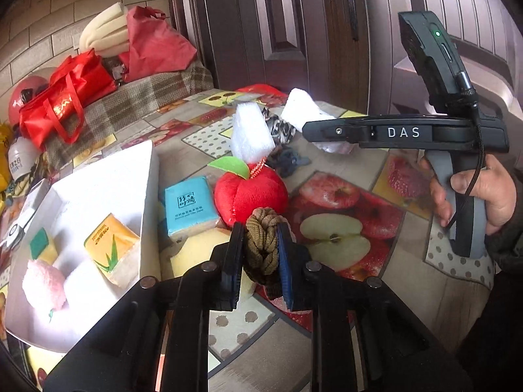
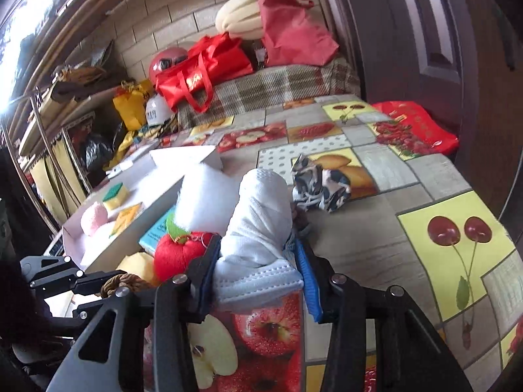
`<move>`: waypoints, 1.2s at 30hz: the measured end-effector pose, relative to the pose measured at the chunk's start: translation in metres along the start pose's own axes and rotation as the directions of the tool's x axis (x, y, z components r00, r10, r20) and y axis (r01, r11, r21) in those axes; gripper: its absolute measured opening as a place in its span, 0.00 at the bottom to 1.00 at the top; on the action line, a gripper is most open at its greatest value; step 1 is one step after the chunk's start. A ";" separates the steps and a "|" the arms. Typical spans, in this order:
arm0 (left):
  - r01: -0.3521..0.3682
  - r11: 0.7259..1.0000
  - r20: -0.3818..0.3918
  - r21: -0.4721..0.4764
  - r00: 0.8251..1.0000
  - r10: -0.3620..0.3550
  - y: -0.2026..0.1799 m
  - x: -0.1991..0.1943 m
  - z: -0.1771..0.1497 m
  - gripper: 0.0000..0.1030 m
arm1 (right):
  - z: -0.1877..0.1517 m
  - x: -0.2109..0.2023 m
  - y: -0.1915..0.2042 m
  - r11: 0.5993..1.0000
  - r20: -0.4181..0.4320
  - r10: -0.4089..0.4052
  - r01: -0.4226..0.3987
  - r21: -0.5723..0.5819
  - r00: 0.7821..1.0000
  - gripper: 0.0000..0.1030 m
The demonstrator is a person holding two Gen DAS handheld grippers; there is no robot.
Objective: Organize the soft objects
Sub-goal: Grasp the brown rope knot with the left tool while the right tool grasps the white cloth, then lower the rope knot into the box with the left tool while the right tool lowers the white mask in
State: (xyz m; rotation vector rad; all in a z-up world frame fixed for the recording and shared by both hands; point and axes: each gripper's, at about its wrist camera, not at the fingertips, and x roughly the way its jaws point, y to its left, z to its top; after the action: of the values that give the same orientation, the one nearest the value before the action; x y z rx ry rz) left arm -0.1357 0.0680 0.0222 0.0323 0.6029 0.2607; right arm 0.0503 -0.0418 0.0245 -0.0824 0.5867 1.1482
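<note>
Fruit-print table (image 2: 376, 248): right gripper (image 2: 258, 261) grips upright towel (image 2: 261, 215).

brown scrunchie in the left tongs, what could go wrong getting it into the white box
The left tongs pinch the brown scrunchie only at its middle, so the soft loop could slip out on the way. The white box already holds a yellow tissue pack and pink towel, so free space is tight. The red plush apple sits close and could be knocked.

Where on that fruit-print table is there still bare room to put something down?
Bare cloth lies right of the patterned rag, out to the cherry print, and behind the rag toward the red cushion. It is crowded between the white box and the plush apple, with the blue tissue pack wedged there.
</note>
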 end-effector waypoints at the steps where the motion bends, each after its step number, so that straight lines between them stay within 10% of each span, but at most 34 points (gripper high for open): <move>1: -0.002 1.000 0.024 -0.008 1.000 0.003 0.002 -0.005 0.000 0.18 | 0.001 -0.009 -0.001 1.000 0.042 -0.001 0.001 0.009 0.999 0.43; 36: -0.218 0.944 0.212 -0.246 0.939 0.272 0.082 -0.042 -0.011 0.18 | -0.002 0.005 0.078 0.978 0.113 0.071 -0.047 -0.202 0.991 0.43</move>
State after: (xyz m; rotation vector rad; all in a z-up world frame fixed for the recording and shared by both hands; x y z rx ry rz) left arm -0.1939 0.1364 0.0454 -0.0734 0.3208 0.5582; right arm -0.0180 -0.0054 0.0384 -0.1675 0.3685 1.2585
